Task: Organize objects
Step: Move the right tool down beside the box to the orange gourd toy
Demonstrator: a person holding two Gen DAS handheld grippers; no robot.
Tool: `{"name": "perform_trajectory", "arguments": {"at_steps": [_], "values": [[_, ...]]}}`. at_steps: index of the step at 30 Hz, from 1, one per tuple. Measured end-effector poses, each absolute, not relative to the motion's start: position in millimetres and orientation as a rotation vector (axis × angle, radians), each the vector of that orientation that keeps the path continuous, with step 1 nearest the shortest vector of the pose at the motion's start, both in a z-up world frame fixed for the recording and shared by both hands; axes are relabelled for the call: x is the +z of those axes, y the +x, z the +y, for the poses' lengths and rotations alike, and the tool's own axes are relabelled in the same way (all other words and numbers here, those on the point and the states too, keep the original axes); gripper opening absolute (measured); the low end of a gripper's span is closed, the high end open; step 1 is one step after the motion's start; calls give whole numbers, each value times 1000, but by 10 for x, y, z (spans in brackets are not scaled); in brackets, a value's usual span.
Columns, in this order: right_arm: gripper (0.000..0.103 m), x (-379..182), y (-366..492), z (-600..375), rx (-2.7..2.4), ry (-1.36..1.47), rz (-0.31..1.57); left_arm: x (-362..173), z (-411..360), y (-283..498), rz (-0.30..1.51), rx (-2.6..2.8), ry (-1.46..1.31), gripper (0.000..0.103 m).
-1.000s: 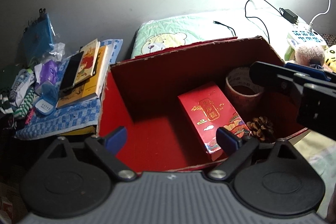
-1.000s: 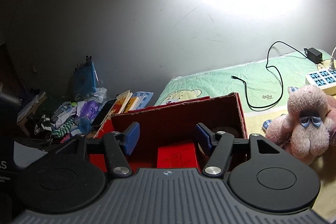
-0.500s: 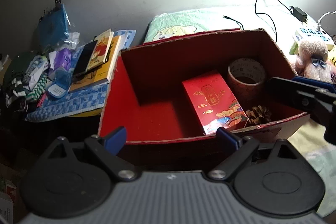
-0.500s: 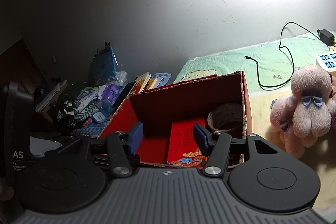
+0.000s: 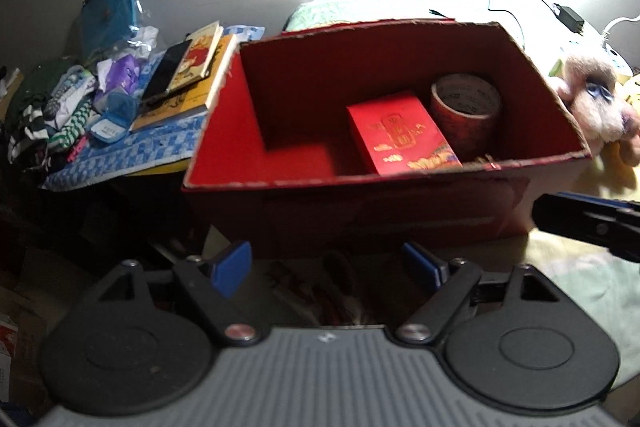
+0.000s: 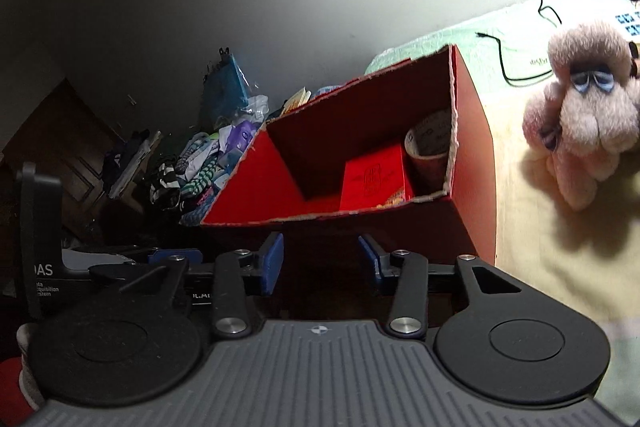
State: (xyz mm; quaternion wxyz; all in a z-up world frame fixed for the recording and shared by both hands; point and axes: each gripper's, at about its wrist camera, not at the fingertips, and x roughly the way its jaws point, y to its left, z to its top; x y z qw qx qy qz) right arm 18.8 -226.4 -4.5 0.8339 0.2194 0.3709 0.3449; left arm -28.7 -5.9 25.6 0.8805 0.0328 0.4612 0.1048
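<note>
Inside red box [image 5: 400, 183]: red packet [image 5: 400, 133].

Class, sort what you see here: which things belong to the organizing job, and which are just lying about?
Belong to the job:
red cardboard box
red gift packet
roll of tape
pink plush toy

Lying about:
black charger cable
power strip
stack of books
striped socks

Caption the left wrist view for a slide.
Open left gripper facing a red cardboard box holding a red packet and tape roll.
</note>
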Motion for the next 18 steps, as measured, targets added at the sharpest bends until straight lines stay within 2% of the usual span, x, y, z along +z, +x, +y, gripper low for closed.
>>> {"name": "perform_trajectory", "arguments": {"at_steps": [5,7,12,18], "values": [[41,-290,192,-2291,761,536,900,148,-146,-455,958,101,1,77],[40,-414,213,-2318,771,597,959,91,-175,-494,957,64,-26,71],[39,-654,231,-2391,751,719,1038,-100,-223,-483,989,-16,-111,63],[39,-809,235,-2417,747,818,1080,-277,-336,-430,1011,-82,-121,60]]}}
